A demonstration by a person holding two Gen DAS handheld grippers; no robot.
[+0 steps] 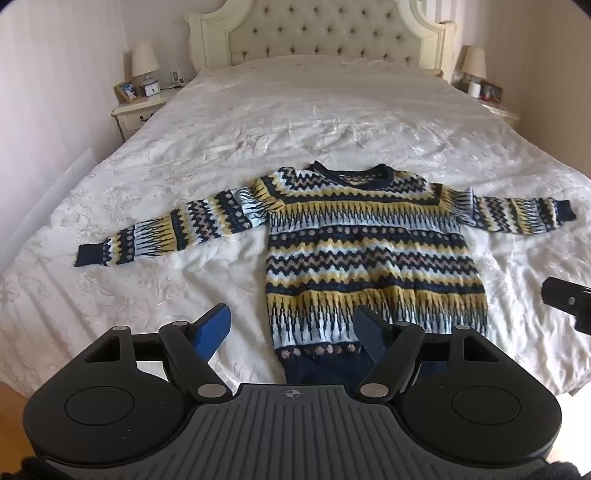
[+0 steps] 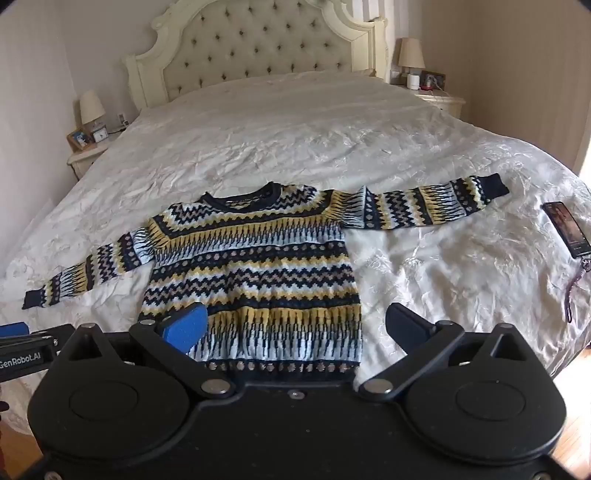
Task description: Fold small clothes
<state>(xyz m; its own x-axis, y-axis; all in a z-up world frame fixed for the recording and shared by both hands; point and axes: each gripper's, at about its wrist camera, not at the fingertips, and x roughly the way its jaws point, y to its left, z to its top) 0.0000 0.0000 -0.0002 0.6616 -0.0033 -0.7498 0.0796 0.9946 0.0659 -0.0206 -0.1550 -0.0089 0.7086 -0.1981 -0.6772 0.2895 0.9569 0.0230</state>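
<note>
A small knit sweater (image 1: pixel 369 251) with navy, yellow, pale blue and tan zigzag bands lies flat, front up, on the white bedspread (image 1: pixel 295 122), both sleeves spread out sideways. It also shows in the right wrist view (image 2: pixel 255 266). My left gripper (image 1: pixel 295 328) is open and empty, held above the hem's left part. My right gripper (image 2: pixel 295 325) is open and empty, held above the hem's right part. Part of the right gripper shows at the right edge of the left wrist view (image 1: pixel 569 299).
A dark phone with a purple strap (image 2: pixel 567 229) lies on the bed to the right of the sweater. Nightstands with lamps (image 1: pixel 144 62) (image 2: pixel 412 55) flank the tufted headboard (image 1: pixel 325 33). Wooden floor shows at the bed's foot.
</note>
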